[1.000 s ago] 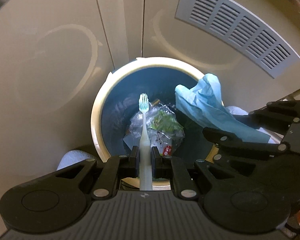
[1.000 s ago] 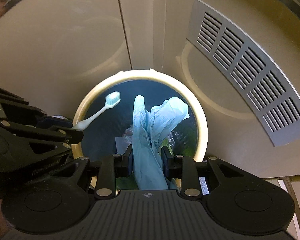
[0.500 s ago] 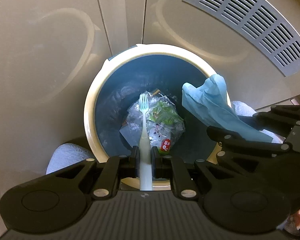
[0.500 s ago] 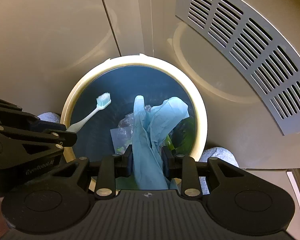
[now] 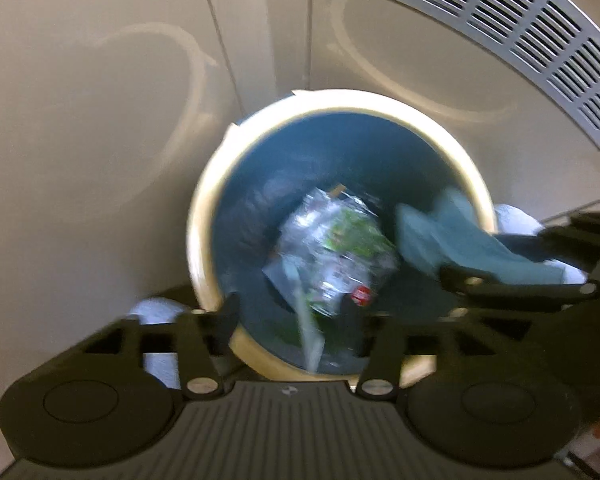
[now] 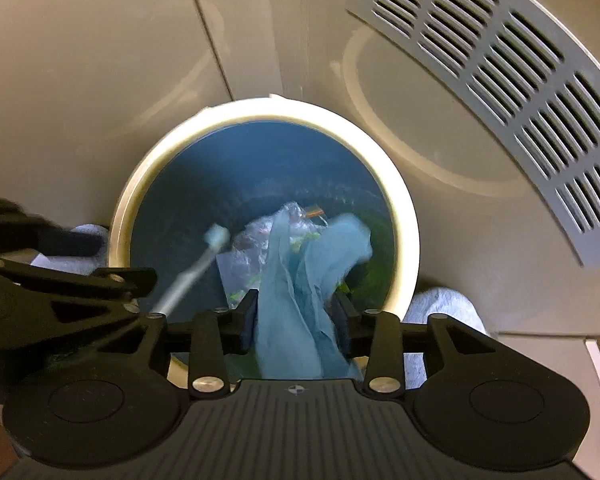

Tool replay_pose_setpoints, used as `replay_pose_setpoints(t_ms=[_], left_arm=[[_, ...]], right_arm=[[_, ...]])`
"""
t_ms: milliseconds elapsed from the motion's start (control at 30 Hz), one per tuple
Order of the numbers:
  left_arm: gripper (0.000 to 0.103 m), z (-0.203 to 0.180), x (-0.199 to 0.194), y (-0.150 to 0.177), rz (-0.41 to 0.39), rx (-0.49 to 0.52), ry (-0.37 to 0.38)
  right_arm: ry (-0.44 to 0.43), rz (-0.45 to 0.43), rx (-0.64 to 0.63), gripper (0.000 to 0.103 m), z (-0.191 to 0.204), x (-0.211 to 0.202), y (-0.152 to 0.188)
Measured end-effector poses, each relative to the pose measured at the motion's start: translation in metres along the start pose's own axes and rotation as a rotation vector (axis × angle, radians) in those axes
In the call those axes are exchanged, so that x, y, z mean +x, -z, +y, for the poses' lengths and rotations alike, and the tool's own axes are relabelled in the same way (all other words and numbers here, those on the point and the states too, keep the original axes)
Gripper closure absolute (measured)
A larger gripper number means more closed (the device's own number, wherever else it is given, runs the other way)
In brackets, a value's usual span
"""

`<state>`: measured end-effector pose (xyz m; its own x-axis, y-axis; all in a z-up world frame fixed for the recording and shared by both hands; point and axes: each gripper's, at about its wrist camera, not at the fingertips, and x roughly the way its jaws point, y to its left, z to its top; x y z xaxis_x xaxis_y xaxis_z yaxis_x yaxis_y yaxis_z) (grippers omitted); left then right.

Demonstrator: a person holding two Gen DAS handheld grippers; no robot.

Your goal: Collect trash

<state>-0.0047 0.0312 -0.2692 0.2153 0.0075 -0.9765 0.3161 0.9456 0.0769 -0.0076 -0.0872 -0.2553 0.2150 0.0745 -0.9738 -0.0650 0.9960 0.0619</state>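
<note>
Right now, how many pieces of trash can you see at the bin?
3: toothbrush loose at the open left gripper, blue glove clamped in the right gripper, crumpled wrapper on the bin floor. More may hide underneath.

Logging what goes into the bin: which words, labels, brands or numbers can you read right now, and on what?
None readable.
Red label on the clear wrapper in the bin: print too blurred.
Round crosshair mark on the right gripper's body: a sign, no text.
</note>
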Motion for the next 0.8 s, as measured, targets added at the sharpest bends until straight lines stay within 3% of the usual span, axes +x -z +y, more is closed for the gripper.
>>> replay_pose_setpoints(t_ms=[33,67,133,200,400,500,633,800], left_arm=[[0.015,0.002,-0.001,0.000,-0.006,-0.008,-0.017],[0.013,0.004,-0.002,0.000,-0.014,-0.019,-0.016],[0.012,0.011,-0.005,0.002,-0.014,-0.052,0.031],[0.006,0.018,-0.007,0.004,0.004,-0.101,0.077],[0.000,0.031,-0.036,0.016,-0.049,-0.169,0.103],[0.000,0.036,-0.065,0.028,-0.145,-0.201,0.063],[0.000,0.035,-0.102,0.042,-0.292,-0.163,-0.013],[0.000,0.019,-0.121,0.056,-0.330,-0.074,-0.109]], right_arm=[[-0.002,0.011,0.029,0.059,-0.005,0.002,0.000],[-0.010,0.016,0.062,0.057,-0.010,0.002,0.000],[-0.020,-0.003,0.117,0.041,-0.019,-0.002,0.002],[-0.018,-0.036,0.146,0.033,-0.023,-0.010,0.005],[-0.053,-0.100,0.170,0.018,-0.030,-0.046,0.015],[-0.074,-0.168,0.149,0.013,-0.025,-0.075,0.023],[-0.048,-0.316,0.045,0.006,-0.010,-0.112,0.039],[-0.015,-0.377,-0.076,0.002,0.009,-0.127,0.050]])
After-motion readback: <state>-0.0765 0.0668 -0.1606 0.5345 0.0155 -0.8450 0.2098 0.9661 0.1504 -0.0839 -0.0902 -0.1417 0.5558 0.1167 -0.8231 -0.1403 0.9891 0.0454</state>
